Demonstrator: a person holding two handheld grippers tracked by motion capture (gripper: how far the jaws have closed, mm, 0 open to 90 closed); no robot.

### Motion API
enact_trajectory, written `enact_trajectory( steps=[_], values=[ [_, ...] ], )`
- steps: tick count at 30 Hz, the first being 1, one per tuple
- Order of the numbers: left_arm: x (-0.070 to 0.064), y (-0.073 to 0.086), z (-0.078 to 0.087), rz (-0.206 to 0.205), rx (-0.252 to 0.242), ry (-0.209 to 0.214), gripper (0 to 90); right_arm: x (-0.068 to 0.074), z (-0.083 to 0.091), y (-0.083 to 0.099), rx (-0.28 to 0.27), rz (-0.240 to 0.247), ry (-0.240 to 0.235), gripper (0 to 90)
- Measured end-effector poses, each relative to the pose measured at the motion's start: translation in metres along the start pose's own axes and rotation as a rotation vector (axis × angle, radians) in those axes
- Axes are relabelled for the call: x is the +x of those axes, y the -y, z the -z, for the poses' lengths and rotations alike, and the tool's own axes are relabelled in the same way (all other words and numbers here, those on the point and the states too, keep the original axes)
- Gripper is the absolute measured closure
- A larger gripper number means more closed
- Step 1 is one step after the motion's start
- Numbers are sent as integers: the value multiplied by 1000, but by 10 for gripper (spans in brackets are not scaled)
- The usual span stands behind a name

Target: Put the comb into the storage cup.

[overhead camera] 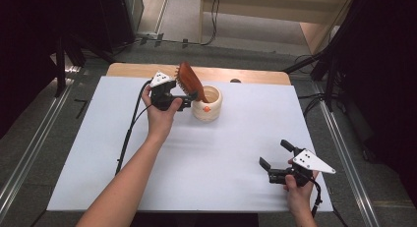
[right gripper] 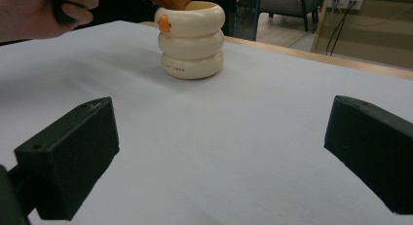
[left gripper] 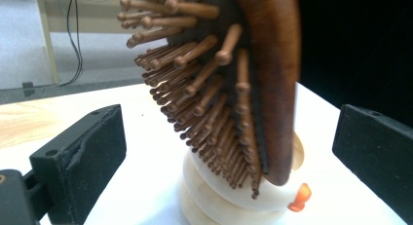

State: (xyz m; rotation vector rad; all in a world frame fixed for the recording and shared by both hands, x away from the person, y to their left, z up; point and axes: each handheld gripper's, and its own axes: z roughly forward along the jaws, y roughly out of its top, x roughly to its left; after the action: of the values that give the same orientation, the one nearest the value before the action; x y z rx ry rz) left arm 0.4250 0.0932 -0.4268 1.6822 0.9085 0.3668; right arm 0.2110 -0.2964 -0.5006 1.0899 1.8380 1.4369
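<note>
A brown wooden hairbrush (overhead camera: pixel 189 81) stands handle-down in a cream ringed cup (overhead camera: pixel 207 104) with a small orange knob, at the back middle of the table. It leans left, bristles toward my left gripper (overhead camera: pixel 187 102). In the left gripper view the brush (left gripper: pixel 243 84) rises from the cup (left gripper: pixel 219 196) between the jaws of the left gripper (left gripper: pixel 229 152), which stand wide apart and clear of it, so it is open. My right gripper (overhead camera: pixel 275 155) rests open near the front right. The right gripper (right gripper: pixel 219 157) faces the cup (right gripper: pixel 192 40) with nothing between its jaws.
A white sheet (overhead camera: pixel 206 158) covers the table, with a wooden edge (overhead camera: pixel 255 75) along the back. The left gripper's black cable (overhead camera: pixel 129 131) trails over the sheet's left side. Dark stands and floor cables surround the table.
</note>
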Motion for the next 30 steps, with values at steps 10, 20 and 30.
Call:
enact_trajectory(
  steps=[10, 20, 30],
  values=[
    [-2, 7, 22, -25, -6, 10, 0, 1, -2, 0, 3, 5, 0, 0],
    [-7, 13, 45, -58, -22, 21, 0, 1, -2, -1, 1, 1, 3, 0],
    [-12, 17, 66, -88, -34, 35, 0, 0, -1, -1, 0, 0, 5, 0]
  ],
)
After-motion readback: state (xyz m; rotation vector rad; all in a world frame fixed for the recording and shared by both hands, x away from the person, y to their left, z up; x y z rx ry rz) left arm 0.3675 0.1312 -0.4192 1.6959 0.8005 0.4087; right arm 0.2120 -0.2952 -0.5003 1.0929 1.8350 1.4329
